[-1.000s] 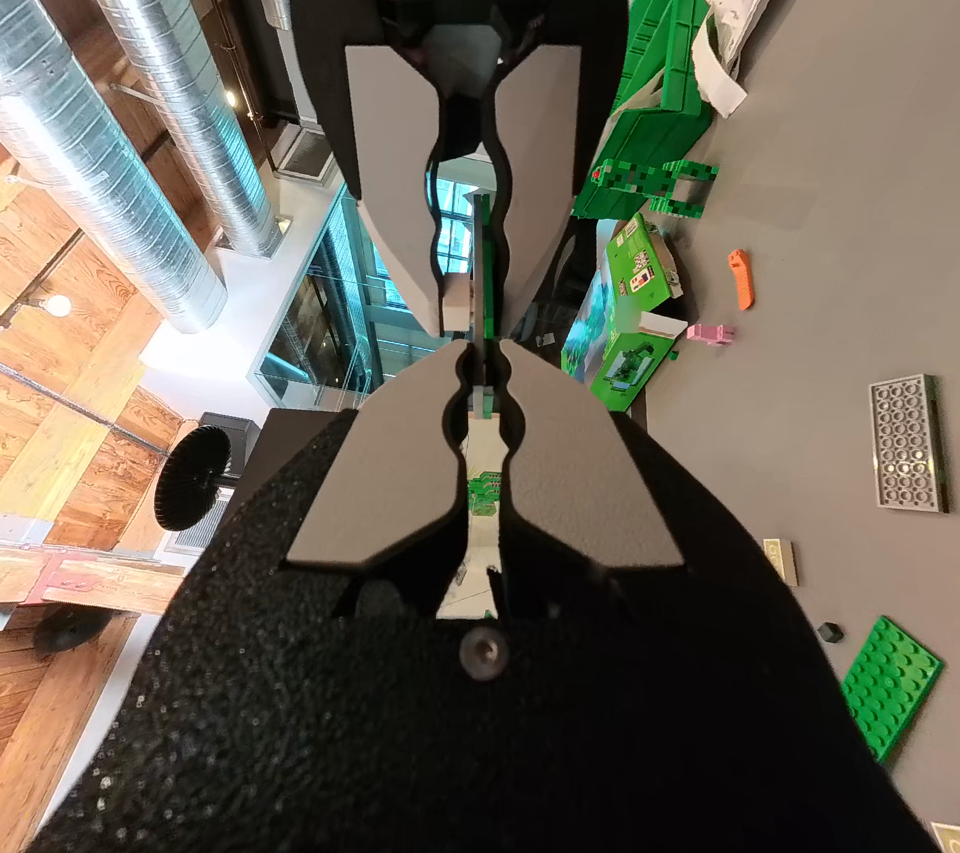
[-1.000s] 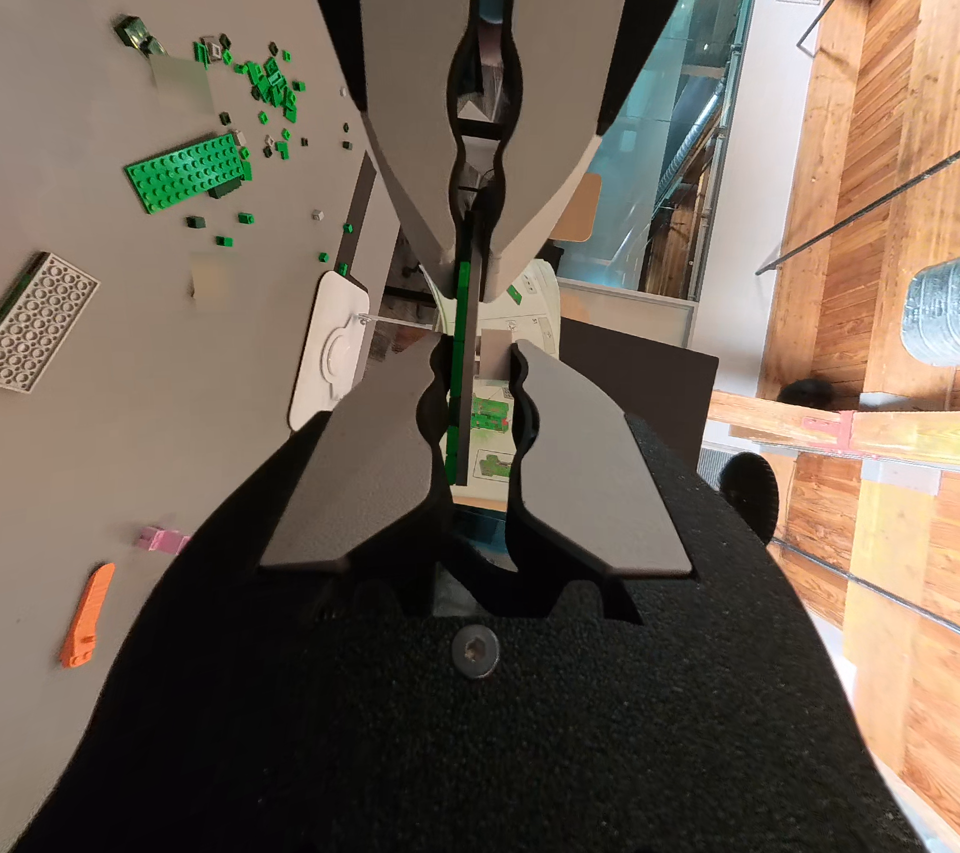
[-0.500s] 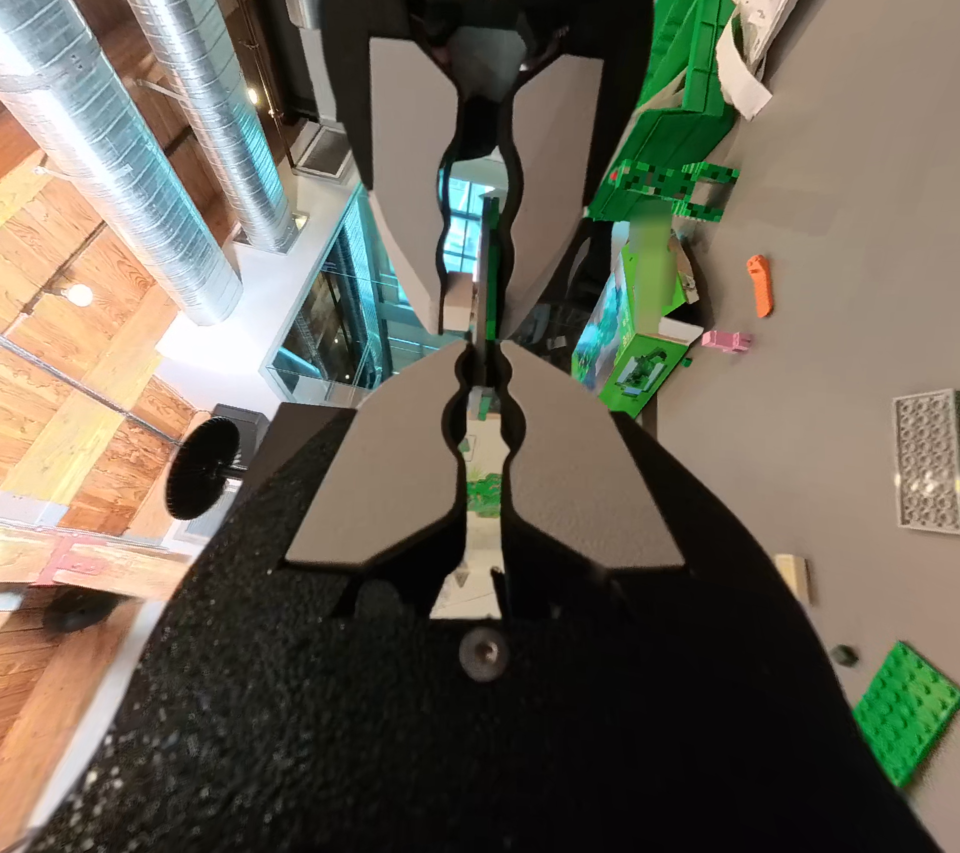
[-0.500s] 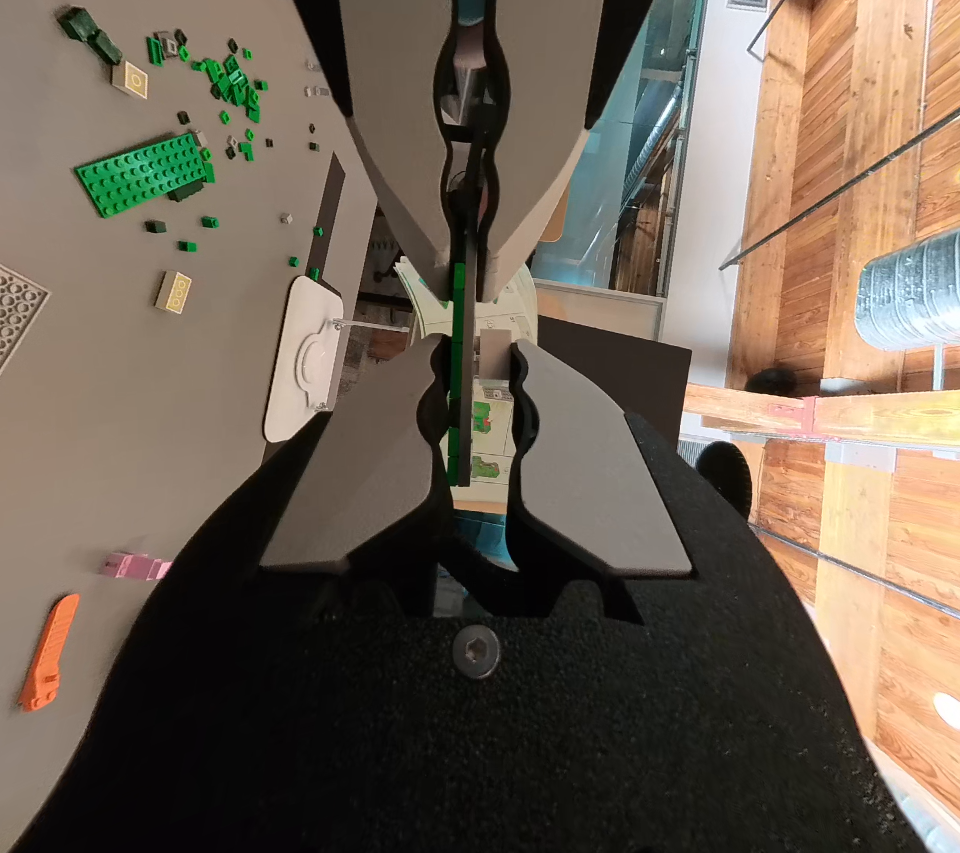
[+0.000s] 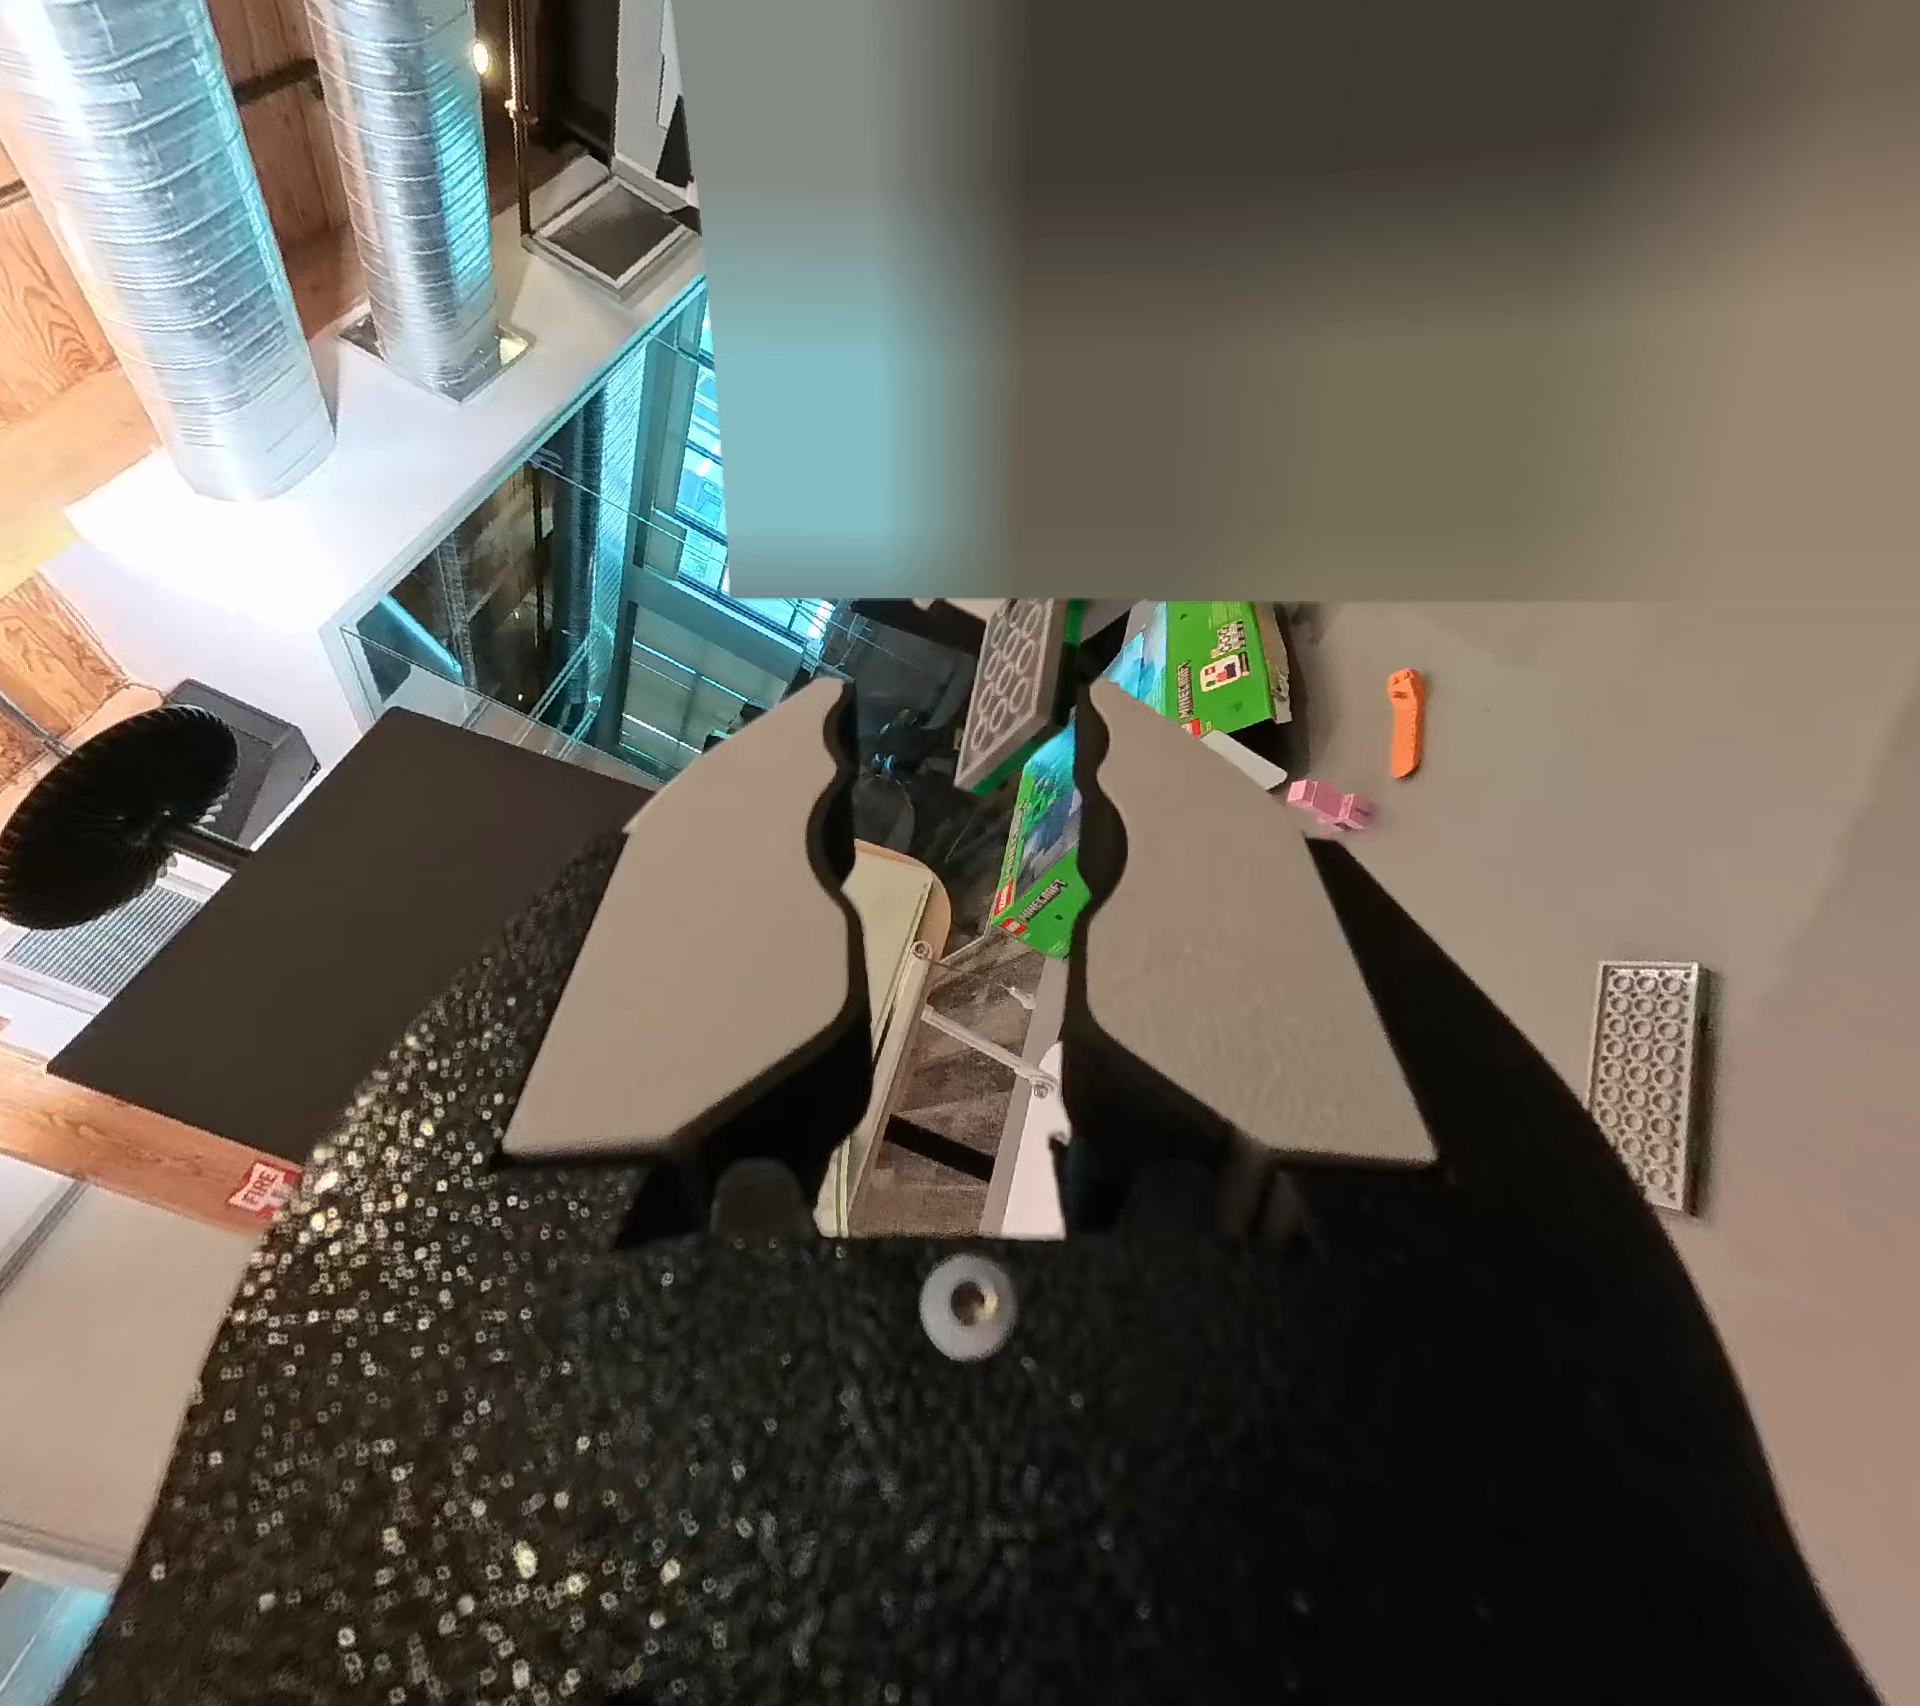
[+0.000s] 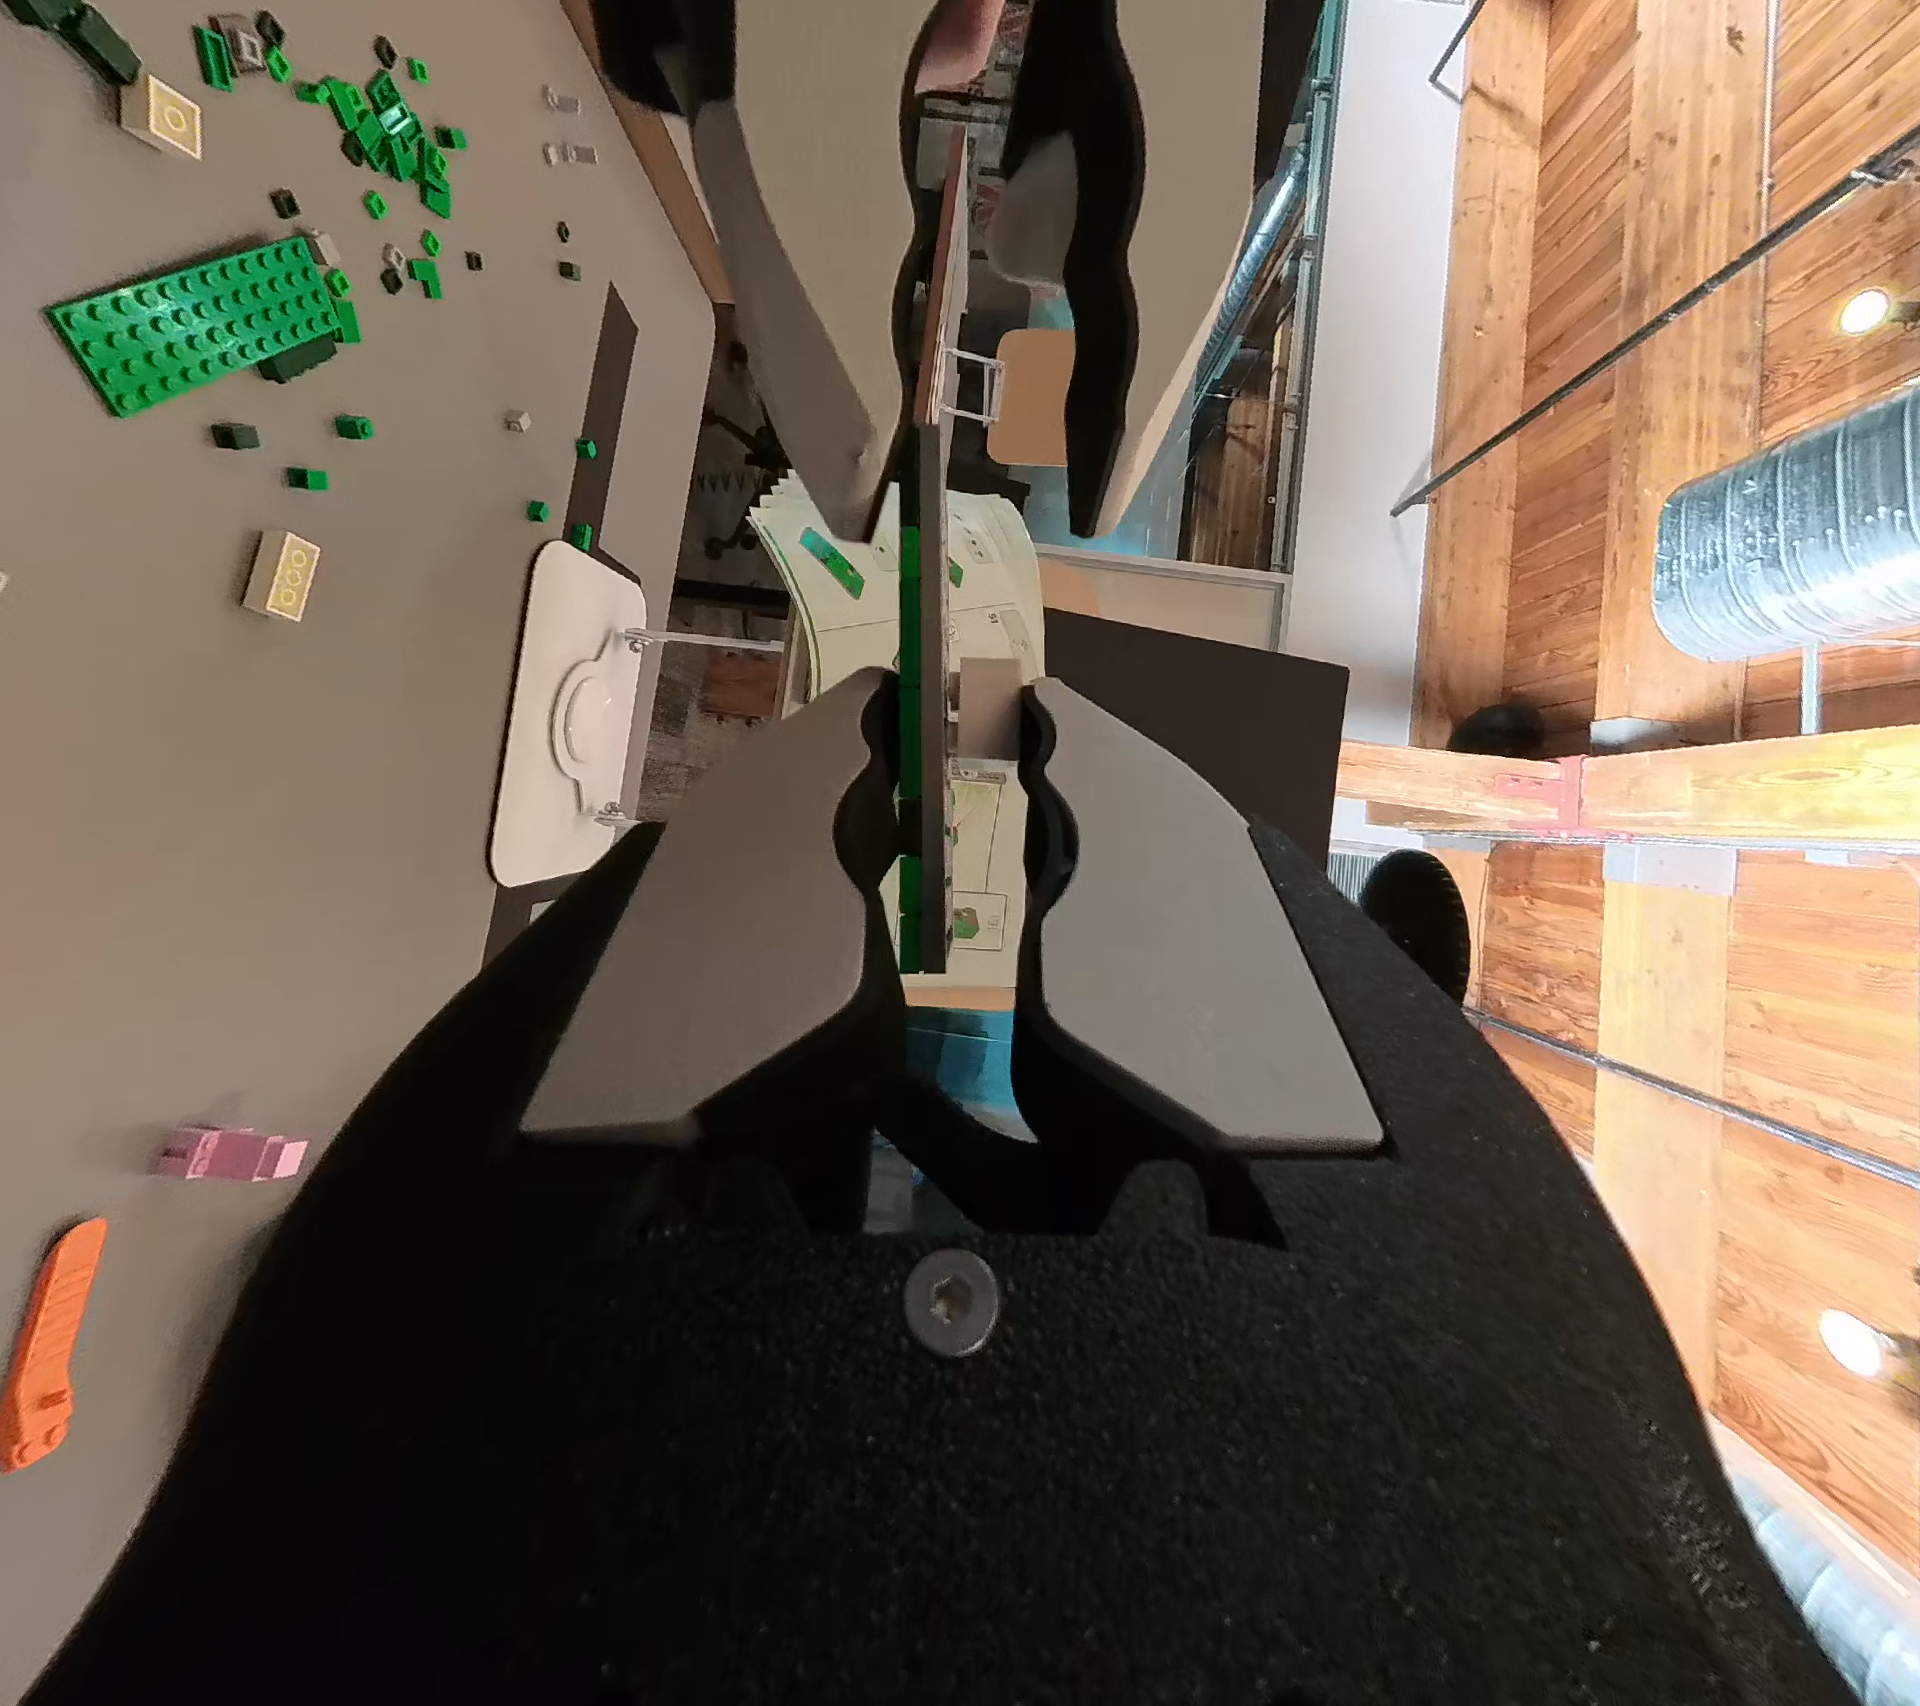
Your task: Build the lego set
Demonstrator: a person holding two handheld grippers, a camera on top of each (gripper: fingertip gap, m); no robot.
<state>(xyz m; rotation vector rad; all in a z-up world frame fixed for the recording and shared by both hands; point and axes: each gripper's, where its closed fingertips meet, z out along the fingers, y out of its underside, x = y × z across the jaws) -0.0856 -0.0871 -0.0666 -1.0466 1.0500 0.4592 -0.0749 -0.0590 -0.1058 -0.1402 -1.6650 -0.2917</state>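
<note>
Right hand-held gripper point(image 6: 956, 700), grey-green plate point(image 6: 925, 721).

Bright daylight, wide-angle edge bending, slight motion blur, ceiling lamp glare

Left of the left jaws we see two silver ducts point(image 5: 187, 181) on a wood ceiling point(image 5: 42, 306), a glass wall point(image 5: 582, 617) and a black fan point(image 5: 109, 815). Right of the right jaws, wood planks point(image 6: 1662, 306), lamps point(image 6: 1865, 311), another duct point(image 6: 1787, 555).

Loft office: exposed ducts point(image 5: 156, 150), timber ceiling point(image 6: 1662, 306), glass partitions point(image 5: 582, 617).
</note>
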